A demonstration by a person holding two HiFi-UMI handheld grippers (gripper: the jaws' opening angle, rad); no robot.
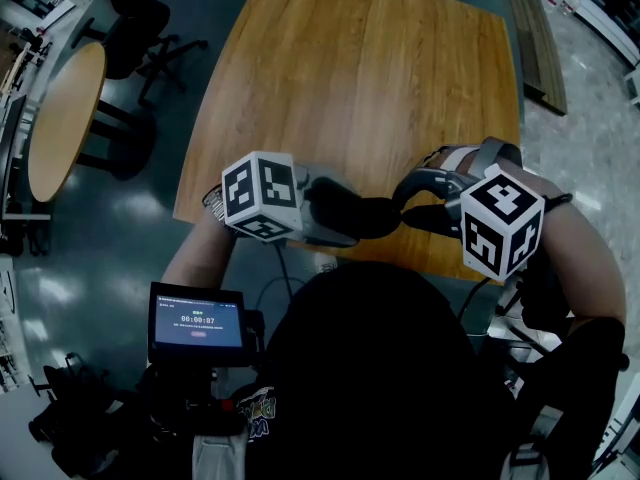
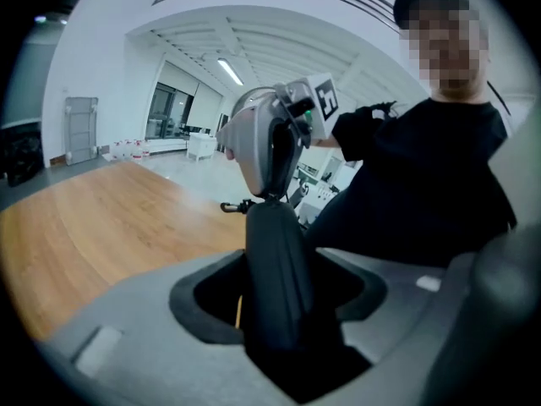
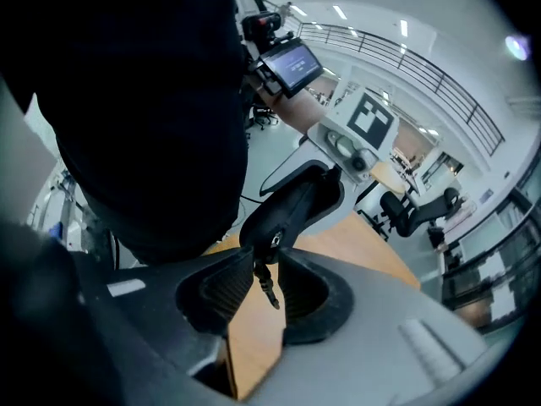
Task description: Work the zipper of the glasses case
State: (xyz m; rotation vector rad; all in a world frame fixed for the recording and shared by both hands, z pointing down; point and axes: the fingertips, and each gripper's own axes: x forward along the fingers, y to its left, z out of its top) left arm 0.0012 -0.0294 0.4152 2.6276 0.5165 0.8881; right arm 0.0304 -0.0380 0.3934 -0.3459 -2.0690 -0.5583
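A black glasses case (image 1: 358, 215) hangs in the air over the near edge of the wooden table (image 1: 350, 78), held between both grippers. My left gripper (image 1: 332, 218) is shut on one end of the case (image 2: 275, 260), which fills the gap between its jaws. My right gripper (image 1: 412, 214) is at the case's other end (image 3: 292, 210). Its jaws stand slightly apart, and the small metal zipper pull (image 3: 267, 288) dangles between them without touching either pad. The zipper track itself is hidden.
A round table (image 1: 65, 118) and an office chair (image 1: 140, 28) stand at the left on the dark floor. Wooden planks (image 1: 540, 48) lie at the right. A small screen (image 1: 197, 323) sits at the person's chest. The person's body is close behind the grippers.
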